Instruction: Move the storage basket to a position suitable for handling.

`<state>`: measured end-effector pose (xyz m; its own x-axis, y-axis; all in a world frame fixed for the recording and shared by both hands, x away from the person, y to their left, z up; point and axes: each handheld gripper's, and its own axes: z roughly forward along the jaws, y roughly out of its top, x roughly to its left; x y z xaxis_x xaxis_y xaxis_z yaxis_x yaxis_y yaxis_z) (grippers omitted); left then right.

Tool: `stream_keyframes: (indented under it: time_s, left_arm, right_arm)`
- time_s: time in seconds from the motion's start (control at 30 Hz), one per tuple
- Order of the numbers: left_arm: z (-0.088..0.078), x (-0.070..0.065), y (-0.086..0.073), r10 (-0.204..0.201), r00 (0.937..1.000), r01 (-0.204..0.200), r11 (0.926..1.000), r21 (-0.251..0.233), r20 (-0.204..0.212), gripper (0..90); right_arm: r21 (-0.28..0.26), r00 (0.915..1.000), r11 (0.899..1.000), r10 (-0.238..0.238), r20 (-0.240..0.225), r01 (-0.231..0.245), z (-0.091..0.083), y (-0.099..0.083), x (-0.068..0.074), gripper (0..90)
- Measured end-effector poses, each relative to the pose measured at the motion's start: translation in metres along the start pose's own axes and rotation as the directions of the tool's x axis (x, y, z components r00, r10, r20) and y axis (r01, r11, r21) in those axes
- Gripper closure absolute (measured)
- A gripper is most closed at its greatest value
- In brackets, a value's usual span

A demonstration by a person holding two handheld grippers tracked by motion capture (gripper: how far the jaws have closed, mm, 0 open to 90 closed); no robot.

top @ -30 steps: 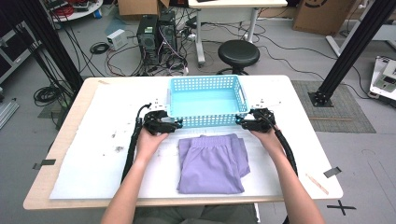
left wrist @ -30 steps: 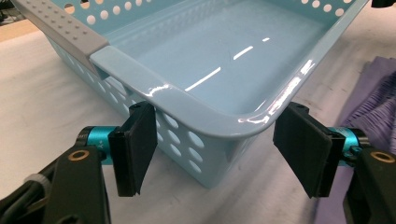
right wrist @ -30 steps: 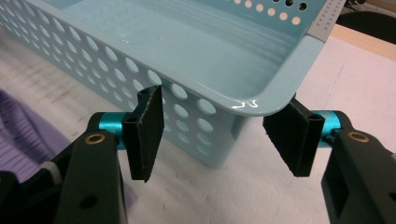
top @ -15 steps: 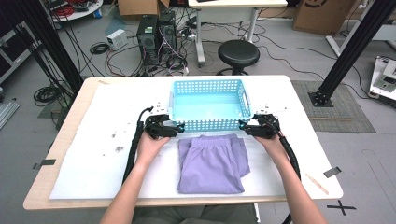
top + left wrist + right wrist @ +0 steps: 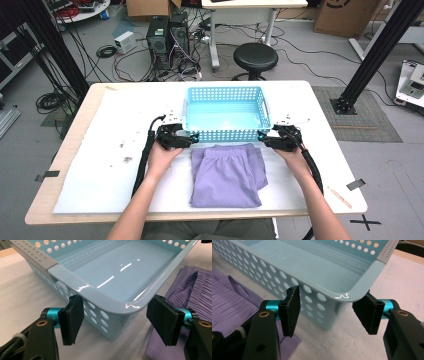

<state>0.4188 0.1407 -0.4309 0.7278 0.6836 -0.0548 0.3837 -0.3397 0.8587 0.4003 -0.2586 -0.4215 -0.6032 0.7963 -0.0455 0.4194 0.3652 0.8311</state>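
An empty light blue perforated basket (image 5: 226,135) stands mid-table. A folded purple garment (image 5: 225,172) lies flat just in front of it. My left gripper (image 5: 188,137) is at the basket's near left corner and my right gripper (image 5: 262,138) is at its near right corner. In the left gripper view the left gripper (image 5: 117,318) is open, its pads flanking the rounded basket corner (image 5: 100,293), with the garment (image 5: 191,287) at the right. In the right gripper view the right gripper (image 5: 328,312) is open astride the other basket corner (image 5: 362,288), with the garment (image 5: 229,305) at the left.
White paper (image 5: 100,175) covers the wooden table (image 5: 40,212). A black stool (image 5: 255,56), computer towers (image 5: 167,35) and loose cables stand on the floor beyond the far edge. A black frame post (image 5: 372,55) rises at the right.
The basket and both grippers have shifted slightly toward the person over the last second. The garment has not moved.
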Motion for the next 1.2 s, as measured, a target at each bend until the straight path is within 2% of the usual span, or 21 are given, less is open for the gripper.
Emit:
stream_keyframes:
  time_s: [0.8, 0.97, 1.1, 1.2]
  left_arm:
    - [-0.001, -0.003, -0.004, 0.008, 0.9999, -0.008, 0.9999, -0.008, -0.006, 30.4]
    - [-0.006, -0.005, -0.003, 0.016, 0.9996, -0.017, 0.9994, -0.030, -0.025, 27.3]
    - [-0.019, -0.007, -0.004, 0.011, 0.9996, -0.013, 0.9979, -0.063, -0.028, 26.3]
    - [-0.032, -0.007, -0.008, 0.013, 0.9992, -0.016, 0.9965, -0.082, -0.038, 26.0]
  right_arm:
    - [-0.004, 0.9999, 1.000, -0.012, 0.002, 0.012, -0.004, -0.004, 0.003, 40.7]
    - [-0.016, 0.9992, 0.999, 0.027, -0.031, -0.027, -0.004, -0.004, -0.001, 32.8]
    - [-0.032, 0.9958, 0.997, 0.073, -0.056, -0.075, -0.010, -0.007, -0.006, 29.1]
    - [-0.029, 0.9954, 0.996, 0.080, -0.054, -0.081, -0.018, -0.011, -0.008, 27.4]
